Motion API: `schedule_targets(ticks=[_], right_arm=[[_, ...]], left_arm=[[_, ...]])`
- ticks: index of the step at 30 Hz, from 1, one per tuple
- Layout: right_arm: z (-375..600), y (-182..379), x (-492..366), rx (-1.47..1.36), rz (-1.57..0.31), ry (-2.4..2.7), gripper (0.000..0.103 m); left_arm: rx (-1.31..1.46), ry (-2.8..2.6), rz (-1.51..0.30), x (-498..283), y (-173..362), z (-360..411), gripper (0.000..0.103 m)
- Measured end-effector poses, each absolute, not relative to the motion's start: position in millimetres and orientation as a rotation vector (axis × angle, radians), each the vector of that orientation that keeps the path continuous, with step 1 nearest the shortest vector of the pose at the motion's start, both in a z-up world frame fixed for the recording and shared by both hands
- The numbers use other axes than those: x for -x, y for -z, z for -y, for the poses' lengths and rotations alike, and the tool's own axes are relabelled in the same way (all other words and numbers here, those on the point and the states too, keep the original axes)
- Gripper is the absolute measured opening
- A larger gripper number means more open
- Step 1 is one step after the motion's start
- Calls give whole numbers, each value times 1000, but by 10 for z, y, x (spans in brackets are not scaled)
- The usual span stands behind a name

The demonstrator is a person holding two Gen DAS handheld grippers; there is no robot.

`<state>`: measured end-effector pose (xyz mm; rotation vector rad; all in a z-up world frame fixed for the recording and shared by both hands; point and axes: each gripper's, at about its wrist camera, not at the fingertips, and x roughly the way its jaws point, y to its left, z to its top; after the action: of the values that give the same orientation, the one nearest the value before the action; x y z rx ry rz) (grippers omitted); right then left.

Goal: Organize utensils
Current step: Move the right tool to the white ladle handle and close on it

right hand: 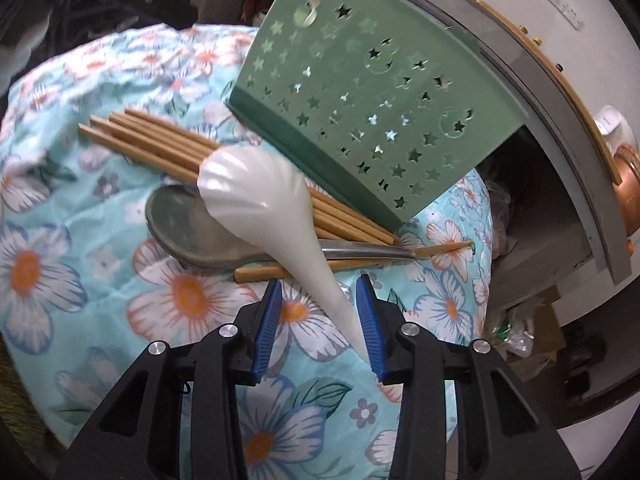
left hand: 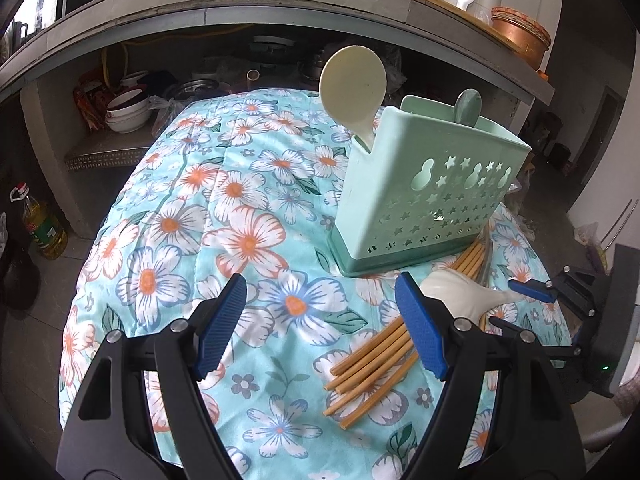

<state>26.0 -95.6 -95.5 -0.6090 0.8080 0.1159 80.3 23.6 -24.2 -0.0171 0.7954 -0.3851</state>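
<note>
- Left wrist view: a floral cloth (left hand: 248, 208) is seen spread under and ahead of the left gripper (left hand: 320, 328), whose blue pads stand wide apart with only cloth between them.
- A mint-green utensil holder (left hand: 432, 200) is seen upright ahead and to the right of that gripper; a cream rice paddle (left hand: 354, 84) and a green spoon (left hand: 469, 109) are stood in it.
- Bamboo chopsticks (left hand: 372, 364) are laid in a loose bundle just beside the left gripper's right-hand pad, running toward the holder's base.
- In the right wrist view, a white ceramic spoon (right hand: 260, 204) is laid bowl-down across the chopsticks (right hand: 160, 140), directly ahead of the right gripper (right hand: 320, 324).
- Its tapering handle is placed between the right gripper's partly closed pads; the right-hand pad seems to be touched, while a gap is left at the other, so no firm grip is shown.
- A metal spoon (right hand: 188, 232) is partly covered by the white one, just ahead of those pads.
</note>
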Motion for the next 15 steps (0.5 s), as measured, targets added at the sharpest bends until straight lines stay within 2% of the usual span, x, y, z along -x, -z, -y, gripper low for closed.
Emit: schedule_targets(ticks=[1, 8, 15], right_arm=[[946, 991, -283, 615, -816, -116, 31], [940, 1003, -344, 589, -812, -99, 23], [1036, 821, -338, 485, -818, -109, 10]], left_arm=[[17, 385, -796, -801, 243, -237, 73], [3, 408, -791, -753, 236, -226, 73], [3, 419, -792, -739, 236, -199, 73]])
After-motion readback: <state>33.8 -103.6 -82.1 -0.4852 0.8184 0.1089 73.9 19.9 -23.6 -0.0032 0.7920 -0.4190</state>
